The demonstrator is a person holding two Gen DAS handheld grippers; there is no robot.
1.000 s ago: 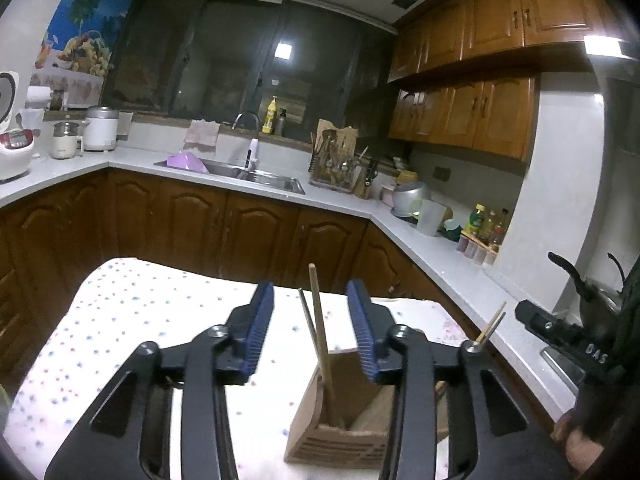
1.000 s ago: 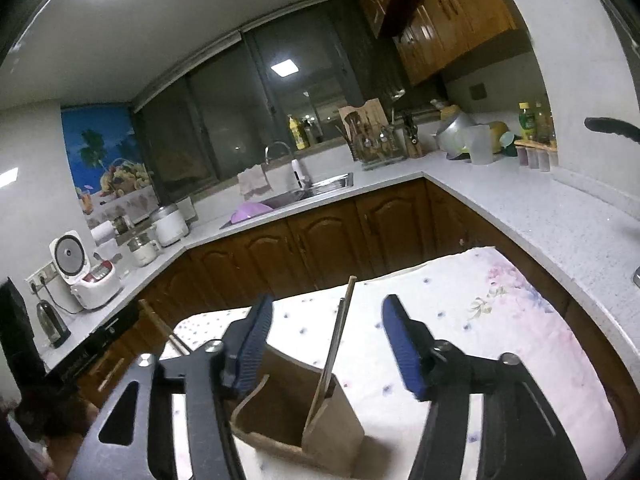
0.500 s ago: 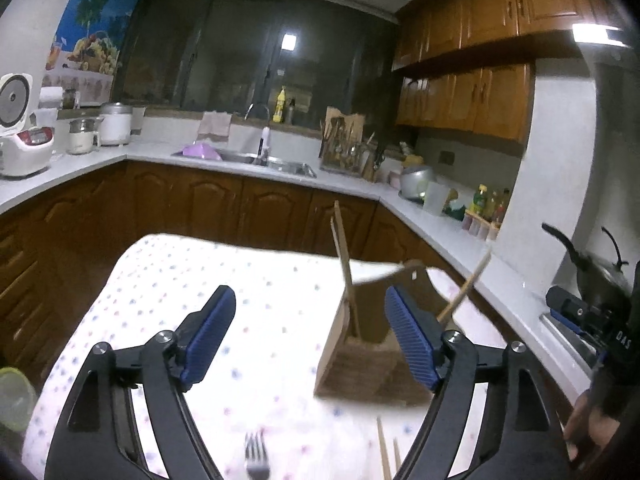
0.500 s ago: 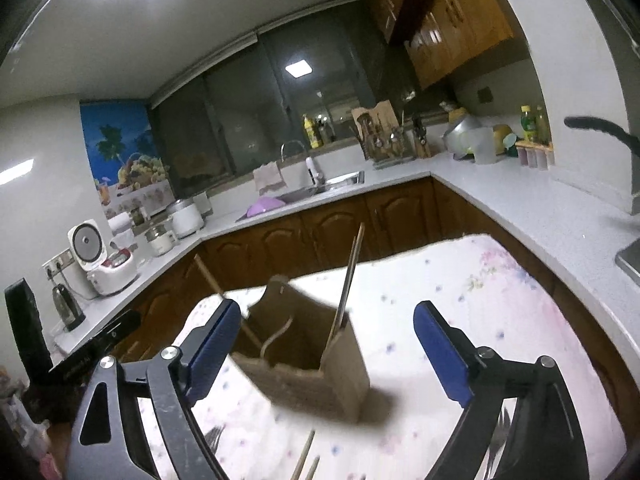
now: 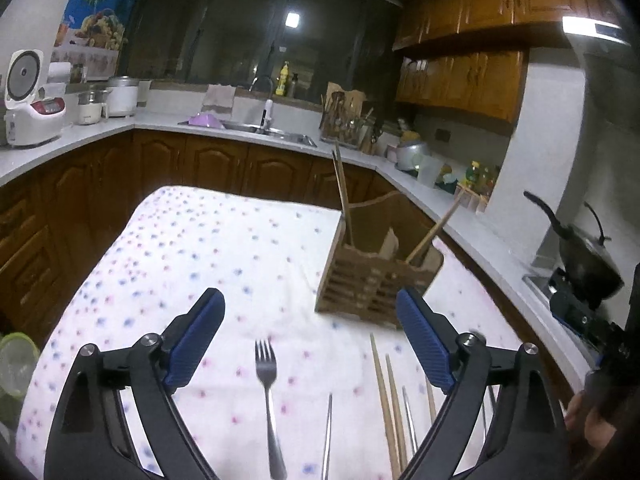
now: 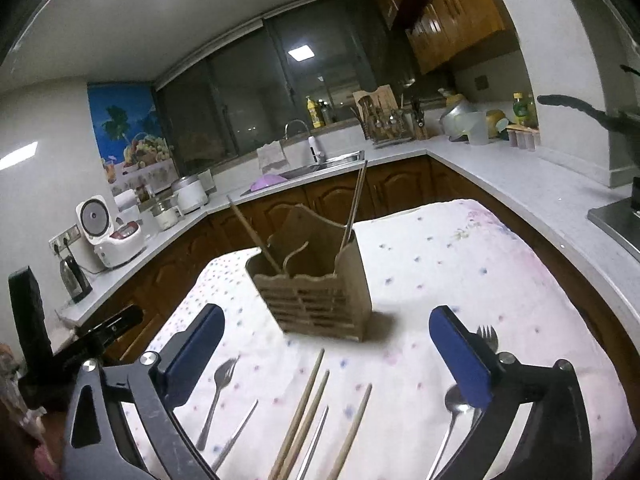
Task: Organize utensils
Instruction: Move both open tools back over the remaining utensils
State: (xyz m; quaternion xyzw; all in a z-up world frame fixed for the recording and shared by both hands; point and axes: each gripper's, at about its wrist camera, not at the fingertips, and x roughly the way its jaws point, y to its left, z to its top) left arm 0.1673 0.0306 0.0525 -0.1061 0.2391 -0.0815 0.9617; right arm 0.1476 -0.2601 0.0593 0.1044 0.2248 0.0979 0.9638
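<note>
A wooden utensil holder [image 5: 376, 280] stands on the dotted tablecloth [image 5: 200, 248] with chopsticks [image 5: 343, 192] upright in it; it also shows in the right wrist view [image 6: 320, 292]. My left gripper [image 5: 310, 340] is open and empty, above a metal fork [image 5: 267, 392] and loose wooden chopsticks [image 5: 384, 396]. My right gripper [image 6: 328, 356] is open and empty, above wooden chopsticks [image 6: 308, 404], a fork [image 6: 216, 396], a spoon [image 6: 452, 420] and another fork [image 6: 486, 336].
Kitchen counters with wooden cabinets [image 5: 216, 164] wrap around the table. A rice cooker [image 5: 32, 108] stands at left, a sink [image 5: 256, 128] at the back, a black pan [image 5: 580, 256] on the stove at right. A green-rimmed container [image 5: 12, 364] sits at the table's left edge.
Both grippers opened wider and drew back from the holder toward the near side of the table. The loose forks, spoon and chopsticks came into view below them.
</note>
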